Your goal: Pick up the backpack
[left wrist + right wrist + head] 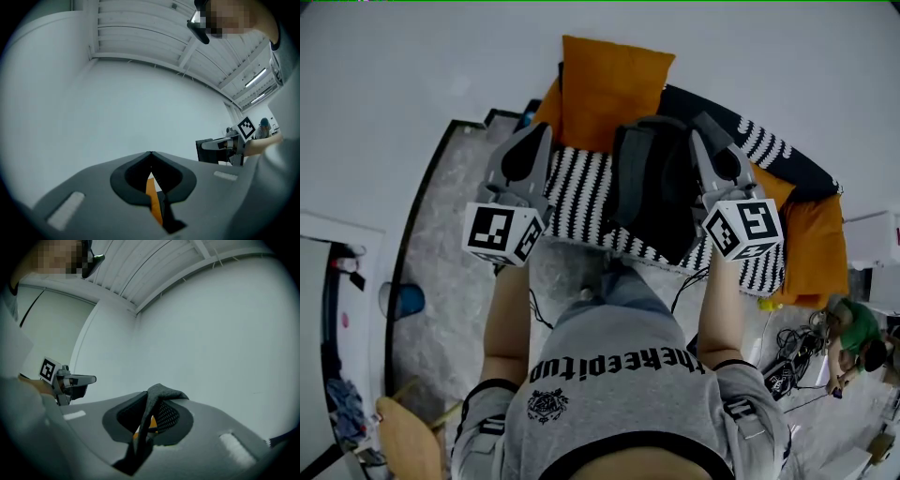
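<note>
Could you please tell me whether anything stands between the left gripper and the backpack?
Nothing visible does. In the head view the left gripper is beside the backpack, with only open space between them above the striped blanket. The right gripper is shut on the backpack's fabric.

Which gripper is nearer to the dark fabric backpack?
Right. The right gripper is clamped on a strap of the dark fabric backpack; the left gripper sits apart at its left, shut and empty.
</note>
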A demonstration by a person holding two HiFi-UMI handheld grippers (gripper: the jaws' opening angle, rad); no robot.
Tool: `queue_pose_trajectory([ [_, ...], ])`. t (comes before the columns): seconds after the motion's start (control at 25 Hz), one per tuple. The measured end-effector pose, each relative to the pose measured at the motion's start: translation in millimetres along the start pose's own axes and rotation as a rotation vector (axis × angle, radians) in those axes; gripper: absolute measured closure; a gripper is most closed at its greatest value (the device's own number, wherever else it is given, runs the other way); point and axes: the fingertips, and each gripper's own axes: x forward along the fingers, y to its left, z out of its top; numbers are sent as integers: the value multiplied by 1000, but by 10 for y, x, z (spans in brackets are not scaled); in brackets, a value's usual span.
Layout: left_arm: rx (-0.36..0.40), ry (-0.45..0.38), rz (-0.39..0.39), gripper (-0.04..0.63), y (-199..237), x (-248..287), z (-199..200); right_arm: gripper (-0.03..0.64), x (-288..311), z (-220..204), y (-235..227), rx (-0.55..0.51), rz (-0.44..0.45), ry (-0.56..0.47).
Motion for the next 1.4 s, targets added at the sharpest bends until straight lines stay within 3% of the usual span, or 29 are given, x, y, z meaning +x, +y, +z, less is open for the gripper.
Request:
queue_pose_trajectory([
  [0.8,9,-2,-17,591,-255,-111,57,580,-268,33,103,-33,11,-25],
  [1.4,6,0,-2,591,-207,-157,60,580,-269,28,140,-31,15,-25],
])
